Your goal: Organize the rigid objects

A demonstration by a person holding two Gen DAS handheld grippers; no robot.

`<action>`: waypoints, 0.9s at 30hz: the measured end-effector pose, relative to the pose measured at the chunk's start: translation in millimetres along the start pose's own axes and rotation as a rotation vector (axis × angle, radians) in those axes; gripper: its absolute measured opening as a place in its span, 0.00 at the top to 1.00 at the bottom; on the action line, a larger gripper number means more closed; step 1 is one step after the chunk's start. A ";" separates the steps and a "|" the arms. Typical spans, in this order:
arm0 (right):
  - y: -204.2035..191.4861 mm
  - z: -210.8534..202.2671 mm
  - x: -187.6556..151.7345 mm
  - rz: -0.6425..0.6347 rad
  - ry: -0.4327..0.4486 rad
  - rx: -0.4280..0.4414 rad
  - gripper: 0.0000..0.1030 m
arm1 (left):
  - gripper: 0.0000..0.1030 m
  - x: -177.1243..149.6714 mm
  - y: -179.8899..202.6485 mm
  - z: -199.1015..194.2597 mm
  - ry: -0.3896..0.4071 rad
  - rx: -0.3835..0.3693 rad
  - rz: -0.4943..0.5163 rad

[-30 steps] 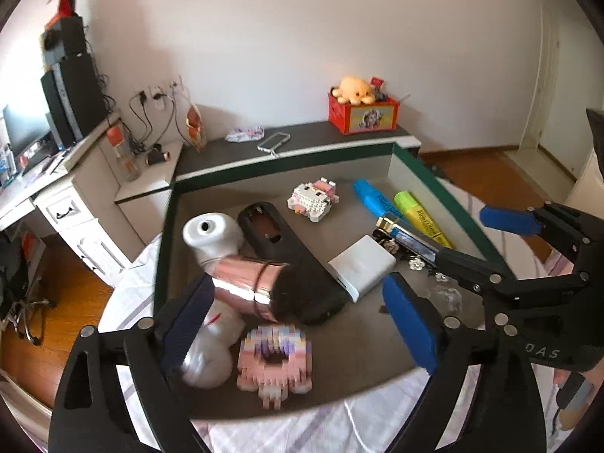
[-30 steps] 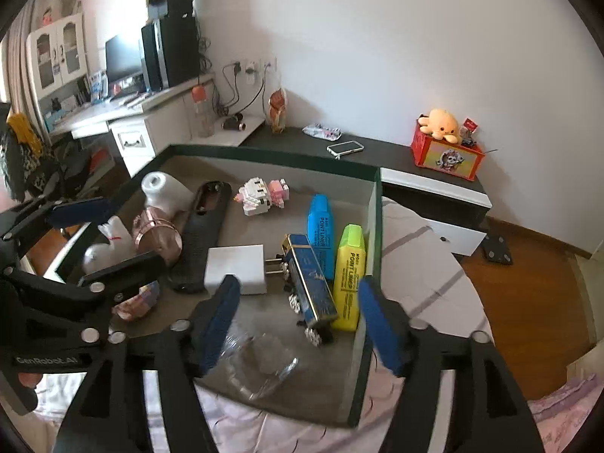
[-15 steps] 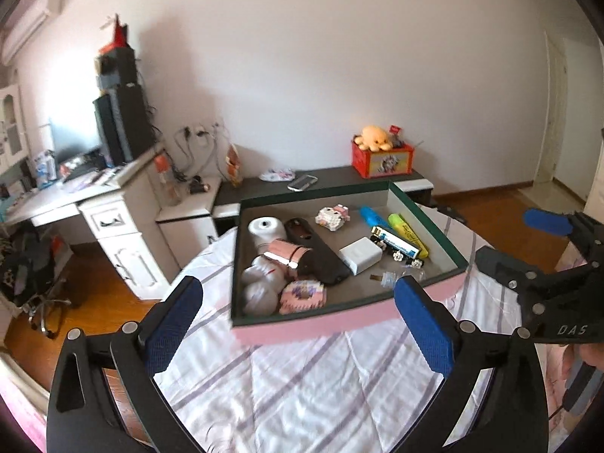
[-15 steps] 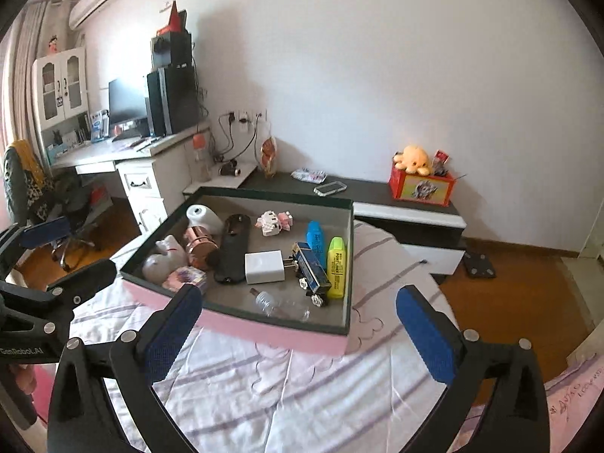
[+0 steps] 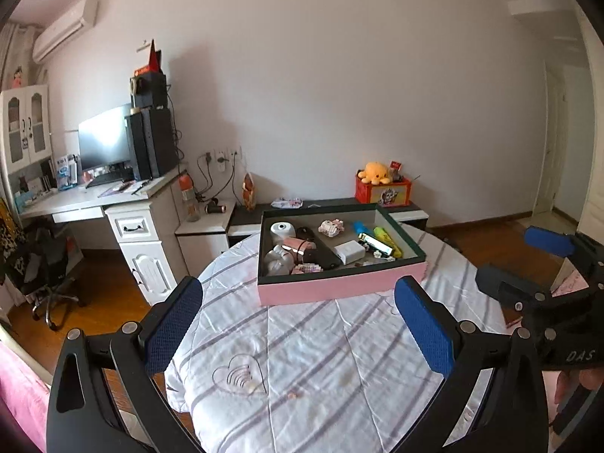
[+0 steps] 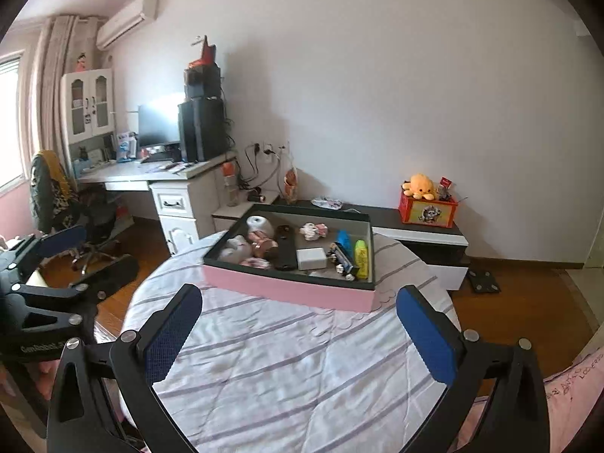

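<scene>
A pink box with a dark green rim point(image 5: 339, 290) point(image 6: 287, 290) sits on the far side of a round table with a striped white cloth point(image 5: 332, 358) point(image 6: 287, 370). Inside lie a white charger block point(image 5: 349, 251) point(image 6: 310, 258), blue and yellow highlighters point(image 6: 361, 253), a black remote-like case point(image 6: 284, 251), a copper cylinder point(image 5: 300, 244), white figures and pink block toys. My left gripper point(image 5: 298, 324) hangs open over the near cloth, well short of the box, nothing between its blue pads. My right gripper point(image 6: 298, 334) is likewise open and holds nothing.
A white desk with monitor and speakers point(image 5: 113, 173) stands left, an office chair point(image 6: 56, 196) beside it. A low dark cabinet point(image 6: 415, 222) behind the table carries a red box with an orange plush point(image 5: 381, 187). Wooden floor surrounds the table. A hand shows at the lower right edge point(image 5: 577, 381).
Both grippers have pulled back and up from inside the box to the near side of the table, and both have opened wider. The objects stay in the box.
</scene>
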State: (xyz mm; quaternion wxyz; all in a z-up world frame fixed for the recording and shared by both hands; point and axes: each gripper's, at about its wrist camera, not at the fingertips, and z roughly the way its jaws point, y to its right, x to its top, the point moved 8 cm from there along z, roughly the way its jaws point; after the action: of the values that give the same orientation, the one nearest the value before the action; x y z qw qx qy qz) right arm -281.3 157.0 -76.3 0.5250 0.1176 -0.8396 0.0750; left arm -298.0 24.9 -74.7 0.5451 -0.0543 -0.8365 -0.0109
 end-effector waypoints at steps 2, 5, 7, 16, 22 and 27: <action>-7.0 -10.1 -0.8 -0.010 0.007 0.001 0.00 | 0.00 0.2 1.7 -15.5 0.026 0.000 -0.005; -16.5 -29.1 -1.1 -0.010 0.038 0.005 0.00 | 0.00 0.1 1.7 -39.5 0.057 0.021 -0.003; -21.0 -45.0 -1.7 -0.009 0.059 -0.001 0.00 | 0.00 1.3 2.0 -52.5 0.077 0.035 -0.005; -39.3 -104.5 3.3 -0.037 0.180 -0.059 0.00 | 0.00 4.1 -0.9 -117.2 0.212 0.126 0.020; -54.2 -133.2 4.1 -0.044 0.229 -0.057 0.00 | 0.00 0.5 -9.3 -153.6 0.262 0.128 -0.029; -65.0 -155.3 3.2 -0.064 0.267 -0.069 0.00 | 0.00 -3.9 -9.7 -176.5 0.285 0.129 -0.030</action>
State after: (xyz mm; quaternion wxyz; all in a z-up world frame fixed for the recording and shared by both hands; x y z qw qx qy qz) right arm -130.5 132.8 -5.3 0.6379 0.1150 -0.7602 0.0442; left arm -136.7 1.4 -6.3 0.6605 -0.0046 -0.7503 0.0273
